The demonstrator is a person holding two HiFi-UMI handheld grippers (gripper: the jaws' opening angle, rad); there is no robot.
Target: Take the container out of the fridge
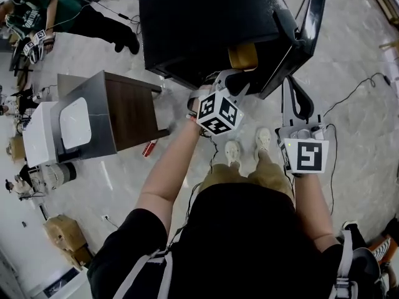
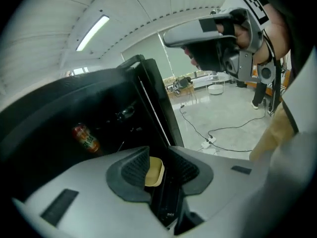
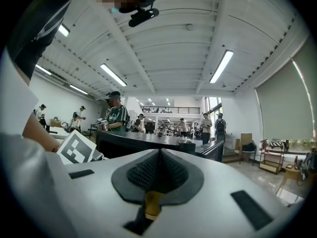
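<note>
While the left gripper (image 2: 158,167) clamps a yellow container (image 1: 243,56) at the black fridge's (image 1: 199,23) open front edge, the right gripper (image 3: 159,170) hangs empty near its door (image 1: 313,23), jaws pressed together.

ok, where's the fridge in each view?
Head view: fridge top centre, black.
Left gripper view: fridge fills the left, behind the container in the left tongs.
Right gripper view: fridge top runs across the middle, beyond the shut right tongs.
Shared landmark: its open door.
</note>
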